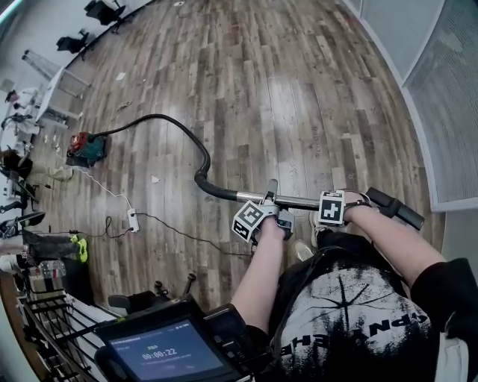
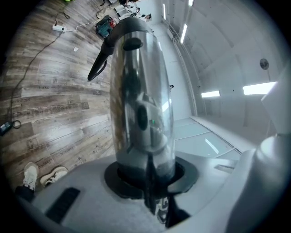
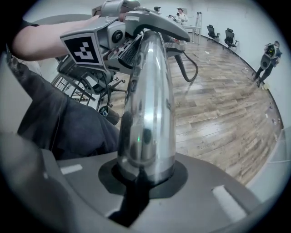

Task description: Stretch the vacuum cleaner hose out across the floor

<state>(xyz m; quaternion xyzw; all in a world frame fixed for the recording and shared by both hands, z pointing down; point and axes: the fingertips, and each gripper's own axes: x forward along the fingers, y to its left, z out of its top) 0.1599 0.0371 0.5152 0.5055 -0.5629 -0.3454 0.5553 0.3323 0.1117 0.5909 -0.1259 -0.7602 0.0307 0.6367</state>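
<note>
A black hose [image 1: 187, 134] curves across the wood floor from the red and teal vacuum cleaner [image 1: 84, 148] at the left to a chrome wand tube [image 1: 299, 201] held level in front of me. A black handle [image 1: 396, 208] ends the wand at the right. My left gripper [image 1: 270, 200] is shut on the tube near the hose end. My right gripper [image 1: 328, 205] is shut on it further right. In the left gripper view the tube [image 2: 141, 100] fills the middle between the jaws of the left gripper [image 2: 145, 182], with the hose [image 2: 97, 68] beyond. In the right gripper view the right gripper [image 3: 145, 173] clamps the same tube [image 3: 150, 109].
A white power strip [image 1: 133, 220] and thin cables lie on the floor at the left. A wire cart [image 1: 52, 328] and a screen device [image 1: 168, 351] stand close at the lower left. Chairs [image 1: 101, 11] are at the far end, a glass wall [image 1: 448, 97] at the right. People [image 3: 266, 59] stand far off.
</note>
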